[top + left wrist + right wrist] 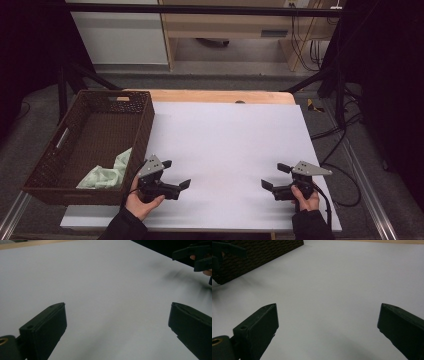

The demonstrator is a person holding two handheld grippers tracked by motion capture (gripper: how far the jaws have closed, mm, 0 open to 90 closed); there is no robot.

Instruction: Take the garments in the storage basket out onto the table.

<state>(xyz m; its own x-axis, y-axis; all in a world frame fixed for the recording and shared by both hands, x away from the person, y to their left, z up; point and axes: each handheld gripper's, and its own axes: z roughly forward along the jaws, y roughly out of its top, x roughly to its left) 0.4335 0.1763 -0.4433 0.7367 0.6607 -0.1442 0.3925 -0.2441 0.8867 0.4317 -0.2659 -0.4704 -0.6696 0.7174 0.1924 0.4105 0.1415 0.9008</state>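
Pale green crumpled cloth (107, 174) sits in the near right corner of the dark brown woven rectangular basket (60, 150), which hangs off the white worktop's (230, 145) left edge. We've got the left gripper (176, 174) by the basket's near corner, jaws spread wide with nothing in them. Our right gripper (272, 176) is near the worktop's near right corner, equally wide and empty.

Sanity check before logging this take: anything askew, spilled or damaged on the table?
Nothing stands out. The brown woven basket sits at the white board's left edge, holding a crumpled pale green cloth. Left gripper and right gripper are both open, holding nothing.
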